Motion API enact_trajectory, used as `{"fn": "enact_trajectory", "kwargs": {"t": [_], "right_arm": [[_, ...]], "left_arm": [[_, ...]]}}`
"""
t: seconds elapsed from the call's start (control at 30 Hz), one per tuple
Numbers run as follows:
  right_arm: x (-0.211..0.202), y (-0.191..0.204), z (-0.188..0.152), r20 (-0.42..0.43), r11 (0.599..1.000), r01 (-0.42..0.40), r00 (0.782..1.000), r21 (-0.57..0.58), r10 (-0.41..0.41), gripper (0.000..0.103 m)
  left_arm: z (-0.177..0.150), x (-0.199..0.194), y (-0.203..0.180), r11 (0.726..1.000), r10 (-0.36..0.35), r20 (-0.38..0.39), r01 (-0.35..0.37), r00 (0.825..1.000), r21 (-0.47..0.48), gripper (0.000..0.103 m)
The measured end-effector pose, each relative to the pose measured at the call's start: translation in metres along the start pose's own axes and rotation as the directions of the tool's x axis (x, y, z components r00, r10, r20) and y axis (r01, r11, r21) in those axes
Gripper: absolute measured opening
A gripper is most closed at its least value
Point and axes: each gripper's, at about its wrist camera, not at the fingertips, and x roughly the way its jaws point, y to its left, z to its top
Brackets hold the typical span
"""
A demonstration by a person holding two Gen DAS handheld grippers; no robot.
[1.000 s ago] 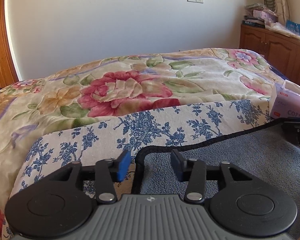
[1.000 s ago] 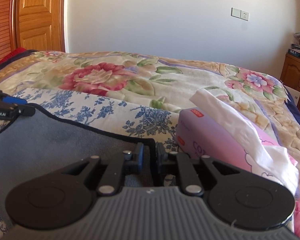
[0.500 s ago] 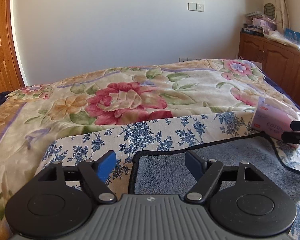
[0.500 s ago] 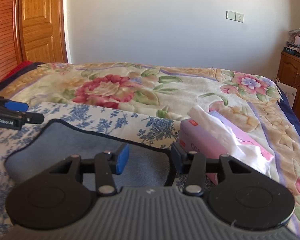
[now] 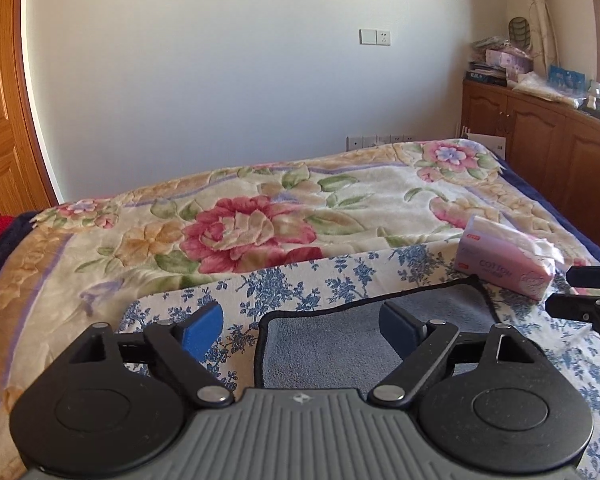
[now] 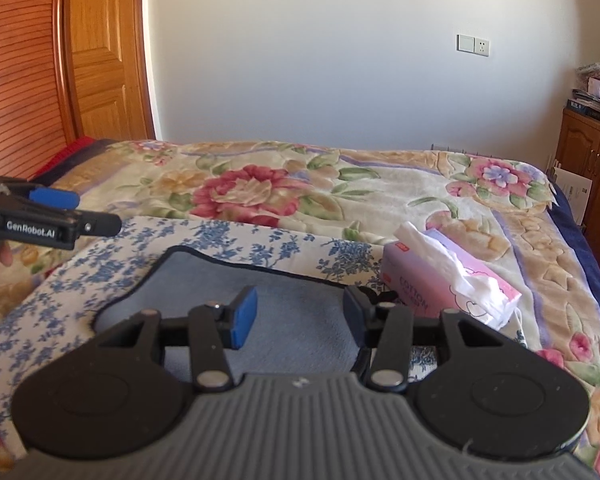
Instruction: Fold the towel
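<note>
A grey-blue towel (image 5: 324,340) with a dark hem lies flat on a blue-flowered cloth (image 5: 284,284) on the bed; it also shows in the right wrist view (image 6: 292,312). My left gripper (image 5: 302,326) is open and empty above the towel's left far corner. My right gripper (image 6: 300,314) is open and empty above the towel's right far part. The left gripper shows from the side in the right wrist view (image 6: 60,216), and the right gripper's fingers (image 5: 580,292) show at the right edge of the left wrist view.
A pink tissue pack (image 5: 504,260) lies just beyond the towel's right far corner, also in the right wrist view (image 6: 448,292). The floral blanket (image 5: 260,216) covers the bed. A wooden cabinet (image 5: 540,136) stands at right, a wooden door (image 6: 100,60) at left.
Both grippers have opened, letting go of the towel's far edge, and have risen and drawn back. The towel now lies flat on the cloth.
</note>
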Motion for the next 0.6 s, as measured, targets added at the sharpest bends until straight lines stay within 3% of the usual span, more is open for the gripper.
{"fn": "enact_trajectory", "kwargs": {"t": [0.4, 0.6], "right_arm": [[-0.054, 0.016, 0.001, 0.036, 1.0, 0.01, 0.999, 0.017, -0.011, 0.05], [-0.076, 0.02, 0.0, 0.05, 1.0, 0.022, 0.998, 0.014, -0.023, 0.059]], "left_arm": [[0.003, -0.068, -0.017, 1.0, -0.001, 0.047, 0.001, 0.999, 0.009, 0.095], [-0.001, -0.096, -0.022, 1.0, 0.005, 0.071, -0.006, 0.997, 0.01, 0.1]]}}
